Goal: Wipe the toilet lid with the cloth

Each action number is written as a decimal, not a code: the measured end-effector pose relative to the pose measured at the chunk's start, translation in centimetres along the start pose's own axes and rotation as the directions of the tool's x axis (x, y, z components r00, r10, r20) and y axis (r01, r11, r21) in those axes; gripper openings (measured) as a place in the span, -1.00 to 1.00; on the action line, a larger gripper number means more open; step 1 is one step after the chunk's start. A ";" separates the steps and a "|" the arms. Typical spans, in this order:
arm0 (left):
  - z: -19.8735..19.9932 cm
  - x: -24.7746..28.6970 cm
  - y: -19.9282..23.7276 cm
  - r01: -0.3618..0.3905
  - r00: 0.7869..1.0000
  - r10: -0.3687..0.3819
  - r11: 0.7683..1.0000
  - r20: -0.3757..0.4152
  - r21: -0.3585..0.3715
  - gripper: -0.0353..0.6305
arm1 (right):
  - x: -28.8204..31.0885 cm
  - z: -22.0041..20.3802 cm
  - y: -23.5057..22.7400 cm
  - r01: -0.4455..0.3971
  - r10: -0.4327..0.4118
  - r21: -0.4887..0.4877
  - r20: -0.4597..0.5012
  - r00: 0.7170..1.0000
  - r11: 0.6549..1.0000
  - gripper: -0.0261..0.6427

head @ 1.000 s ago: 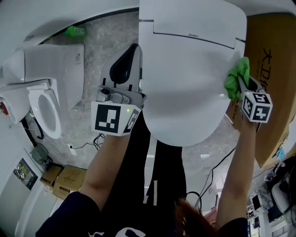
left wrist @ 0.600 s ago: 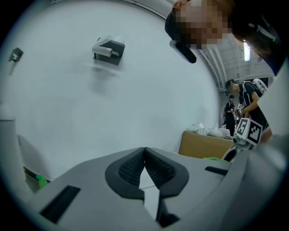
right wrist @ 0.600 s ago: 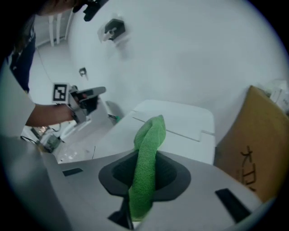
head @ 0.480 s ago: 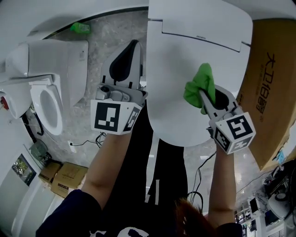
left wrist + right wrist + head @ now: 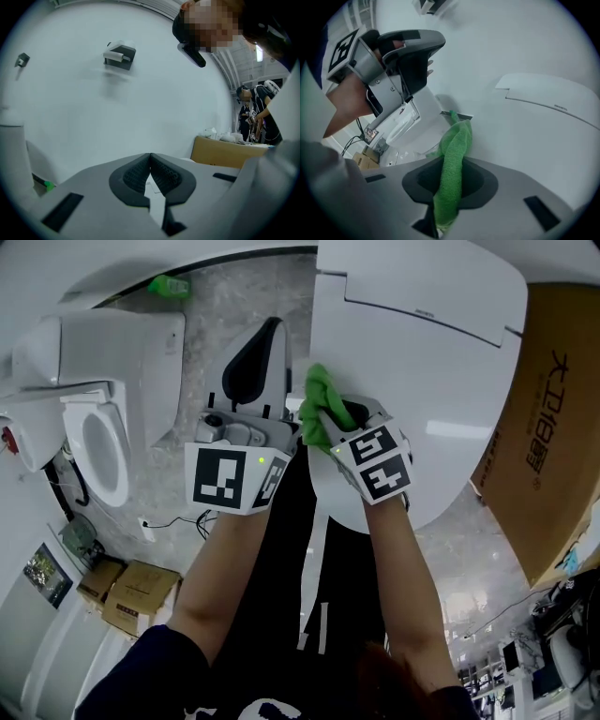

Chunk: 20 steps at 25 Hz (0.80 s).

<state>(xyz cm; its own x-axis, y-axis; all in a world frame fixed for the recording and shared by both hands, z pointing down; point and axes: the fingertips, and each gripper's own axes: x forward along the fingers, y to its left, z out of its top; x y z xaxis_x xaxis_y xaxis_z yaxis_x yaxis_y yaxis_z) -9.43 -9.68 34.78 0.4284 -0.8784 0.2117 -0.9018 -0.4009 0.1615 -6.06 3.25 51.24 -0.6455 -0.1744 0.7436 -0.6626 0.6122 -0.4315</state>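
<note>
My right gripper (image 5: 325, 418) pinches green cloth (image 5: 316, 397) at left edge of glossy white toilet lid (image 5: 450, 381); left gripper (image 5: 269, 334), jaws pressed together, beside lid, over grey speckled floor (image 5: 211, 306).

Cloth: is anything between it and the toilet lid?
Nothing visible does. The right gripper holds the cloth at the left edge of the toilet lid; the left gripper sits shut beside it, off its surface.

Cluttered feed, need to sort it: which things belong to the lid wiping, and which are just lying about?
Job: green cloth, shut in the right claw; toilet lid.
Lying about: second toilet; cardboard box; small floor boxes.
</note>
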 end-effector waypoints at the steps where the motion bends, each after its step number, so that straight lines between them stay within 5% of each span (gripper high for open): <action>1: -0.1 -0.1 0.1 -0.001 1.000 0.001 1.000 -0.002 0.000 -0.83 | 0.0 0.0 0.0 0.010 -0.010 -0.012 0.002 1.000 1.000 -0.66; 20: -1.6 -0.2 -0.8 0.005 0.999 -0.005 1.000 -0.033 0.007 -0.83 | -5.7 -4.3 -4.9 0.108 -0.108 0.058 -0.003 0.994 0.992 -0.66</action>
<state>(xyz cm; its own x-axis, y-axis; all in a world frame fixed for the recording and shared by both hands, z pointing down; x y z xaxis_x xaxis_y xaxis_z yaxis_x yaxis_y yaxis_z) -8.70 -8.81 36.20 0.4345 -0.8674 0.2427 -0.8999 -0.4073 0.1557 2.52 4.56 51.39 -0.5689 -0.2377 0.7873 -0.7495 0.5439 -0.3773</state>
